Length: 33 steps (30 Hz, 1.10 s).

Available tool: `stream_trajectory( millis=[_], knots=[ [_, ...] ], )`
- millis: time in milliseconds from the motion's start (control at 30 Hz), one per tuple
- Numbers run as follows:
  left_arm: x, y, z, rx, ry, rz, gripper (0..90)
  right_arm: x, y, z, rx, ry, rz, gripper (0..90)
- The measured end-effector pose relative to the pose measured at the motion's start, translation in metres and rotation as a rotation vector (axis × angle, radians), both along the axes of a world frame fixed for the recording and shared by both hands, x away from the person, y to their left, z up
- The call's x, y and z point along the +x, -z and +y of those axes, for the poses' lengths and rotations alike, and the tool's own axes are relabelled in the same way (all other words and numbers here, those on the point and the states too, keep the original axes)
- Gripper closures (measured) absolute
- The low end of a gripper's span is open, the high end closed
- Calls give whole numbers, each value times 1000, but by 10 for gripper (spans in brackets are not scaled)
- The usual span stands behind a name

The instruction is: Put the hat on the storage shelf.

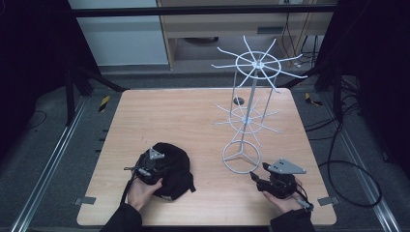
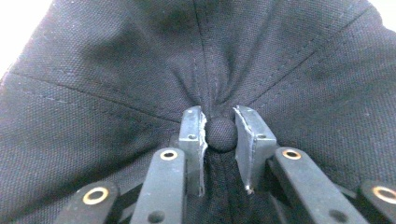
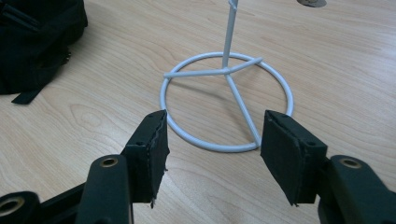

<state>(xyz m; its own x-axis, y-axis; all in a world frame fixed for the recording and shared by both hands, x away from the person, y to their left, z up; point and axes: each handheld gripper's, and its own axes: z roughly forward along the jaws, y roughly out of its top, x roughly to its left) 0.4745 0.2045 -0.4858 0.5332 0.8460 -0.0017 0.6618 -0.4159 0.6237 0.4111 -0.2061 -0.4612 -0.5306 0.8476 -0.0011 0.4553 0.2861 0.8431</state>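
Observation:
A black cap (image 1: 176,166) lies on the wooden table (image 1: 159,116) at the front left. My left gripper (image 1: 161,166) sits on its crown. In the left gripper view the two pads of my left gripper (image 2: 222,135) press on either side of the cap's top button (image 2: 222,133), with the dark fabric (image 2: 140,70) bunched around it. A white wire hat stand (image 1: 246,116) with two tiers of spokes rises at the right. My right gripper (image 1: 256,175) stands open just in front of the stand's ring base (image 3: 226,71), its jaws (image 3: 212,135) holding nothing.
A small dark disc (image 1: 238,101) lies on the table behind the stand. The cap (image 3: 37,42) with its strap shows at the left of the right gripper view. Cables run across the floor to the right of the table. Bare wood lies between cap and stand.

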Motion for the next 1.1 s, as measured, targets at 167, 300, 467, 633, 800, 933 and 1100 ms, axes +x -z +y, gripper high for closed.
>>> stream_trajectory(
  millis=[167,300,467,633,800,933,1100],
  knots=[
    [-3,-8,3,-36,10,-14,739,1,1,-5,5,9,3,423],
    [-11,-23,7,-72,10,-75,741,1,2,-9,6,22,-3,422],
    [-22,-44,14,-126,18,-151,742,1,2,-15,11,45,-10,423],
    [-33,-65,27,-190,10,-240,742,2,4,-19,15,63,-4,423],
    [-38,-77,32,-227,10,-285,742,3,4,-23,19,81,-2,423],
    [-41,-84,33,-250,12,-301,742,4,5,-27,12,96,-13,423],
    [-45,-96,35,-287,22,-326,742,5,6,-33,18,117,-9,418]
  ],
)
